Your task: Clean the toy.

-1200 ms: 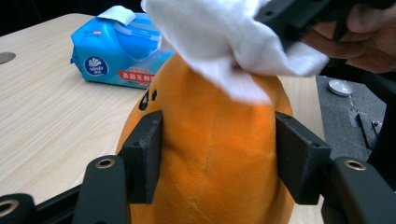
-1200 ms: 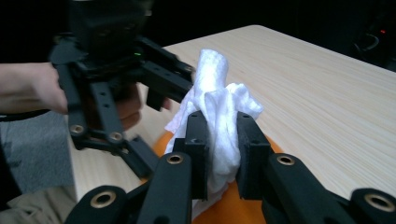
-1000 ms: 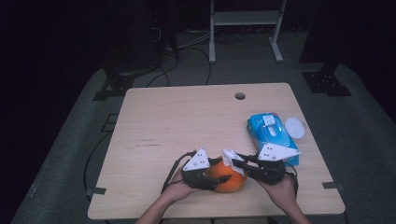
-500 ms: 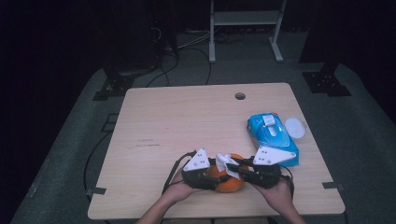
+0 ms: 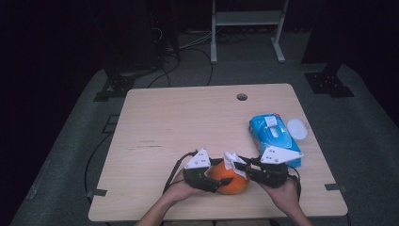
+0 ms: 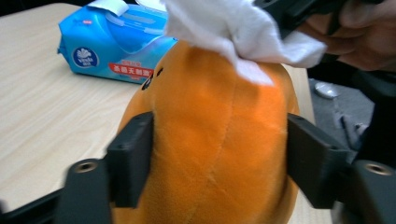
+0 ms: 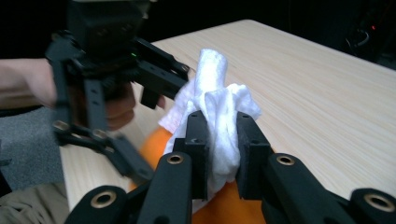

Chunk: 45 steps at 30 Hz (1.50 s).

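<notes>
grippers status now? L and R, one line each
Left gripper: jaws either side of the orange plush toy, pads on it; they have just been opening.
Right gripper: closed on the white wipe.

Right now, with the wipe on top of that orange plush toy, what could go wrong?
The left gripper has the orange plush toy between its jaws, which have just been opening; if they loosen further, wiping pressure may roll the soft toy away.

The right gripper pinches the white wipe by a bunched fold, so it might slip out under rubbing.

The two grippers sit very close over the toy, near the table's front edge, and could knock together.
</notes>
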Each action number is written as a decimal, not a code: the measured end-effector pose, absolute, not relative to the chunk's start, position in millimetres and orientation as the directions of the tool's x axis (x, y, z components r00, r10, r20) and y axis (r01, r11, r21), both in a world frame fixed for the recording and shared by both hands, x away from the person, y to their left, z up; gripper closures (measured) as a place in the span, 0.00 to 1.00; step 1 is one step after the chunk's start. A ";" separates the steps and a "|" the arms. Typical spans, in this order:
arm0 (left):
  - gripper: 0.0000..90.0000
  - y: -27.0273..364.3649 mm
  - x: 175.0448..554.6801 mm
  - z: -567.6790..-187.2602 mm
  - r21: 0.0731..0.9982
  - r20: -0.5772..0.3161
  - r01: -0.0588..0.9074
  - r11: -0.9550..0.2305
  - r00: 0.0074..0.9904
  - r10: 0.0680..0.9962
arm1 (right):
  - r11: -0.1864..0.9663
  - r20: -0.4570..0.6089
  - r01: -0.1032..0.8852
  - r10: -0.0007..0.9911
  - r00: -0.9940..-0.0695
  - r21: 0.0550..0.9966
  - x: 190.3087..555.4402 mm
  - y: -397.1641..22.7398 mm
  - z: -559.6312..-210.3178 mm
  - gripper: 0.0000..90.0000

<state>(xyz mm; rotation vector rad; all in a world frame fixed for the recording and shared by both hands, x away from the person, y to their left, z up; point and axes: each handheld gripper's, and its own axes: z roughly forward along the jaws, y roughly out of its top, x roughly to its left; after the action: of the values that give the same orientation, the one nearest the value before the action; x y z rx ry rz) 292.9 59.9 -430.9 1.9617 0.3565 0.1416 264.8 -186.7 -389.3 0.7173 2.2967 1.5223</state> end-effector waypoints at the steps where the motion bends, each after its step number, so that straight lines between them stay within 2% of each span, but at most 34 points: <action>1: 0.38 58.1 290.9 -430.0 0.910 -0.055 0.177 -0.375 0.948 0.312 | 0.312 0.035 0.239 0.540 -0.841 0.920 262.9 -183.3 -388.3 0.85; 5: 0.40 49.4 281.6 -427.1 0.904 0.010 0.127 -0.408 0.949 0.316 | 0.363 -0.004 0.200 0.490 -0.872 0.910 255.1 -162.6 -388.4 0.85; 7: 0.40 50.3 282.4 -427.1 0.905 0.004 0.135 -0.404 0.946 0.323 | 0.388 -0.040 0.181 0.498 -0.866 0.904 254.9 -160.0 -387.7 0.85; 15: 0.40 50.4 285.6 -427.9 0.910 -0.025 0.159 -0.382 0.943 0.331 | 0.360 -0.037 0.216 0.583 -0.812 0.908 263.7 -186.3 -384.9 0.85; 22: 0.39 51.1 284.5 -429.3 0.906 -0.016 0.151 -0.396 0.946 0.324 | 0.398 -0.067 0.180 0.534 -0.843 0.900 254.2 -163.0 -387.9 0.85; 27: 0.39 55.7 287.3 -429.6 0.906 -0.027 0.158 -0.392 0.947 0.319 | 0.352 -0.031 0.211 0.572 -0.820 0.912 263.3 -179.5 -386.1 0.85; 33: 0.38 64.8 295.4 -432.6 0.912 -0.080 0.198 -0.360 0.945 0.316 | 0.282 0.055 0.292 0.627 -0.777 0.914 277.0 -206.6 -396.0 0.85; 37: 0.38 66.1 296.2 -432.5 0.909 -0.076 0.199 -0.367 0.943 0.324 | 0.272 0.066 0.282 0.601 -0.796 0.920 271.3 -200.1 -393.6 0.85; 41: 0.38 71.6 299.9 -434.1 0.909 -0.109 0.229 -0.348 0.937 0.331 | 0.290 0.044 0.248 0.566 -0.823 0.924 265.3 -189.8 -391.3 0.85; 45: 0.38 75.7 304.9 -435.9 0.910 -0.153 0.268 -0.318 0.927 0.343 | 0.272 0.072 0.269 0.568 -0.820 0.924 269.1 -194.8 -393.7 0.85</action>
<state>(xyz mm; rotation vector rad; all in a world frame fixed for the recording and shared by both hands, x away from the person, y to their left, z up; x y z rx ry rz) 304.9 75.7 -435.9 1.9173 0.4447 0.0801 269.1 -194.8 -393.7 0.7704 2.2718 1.5663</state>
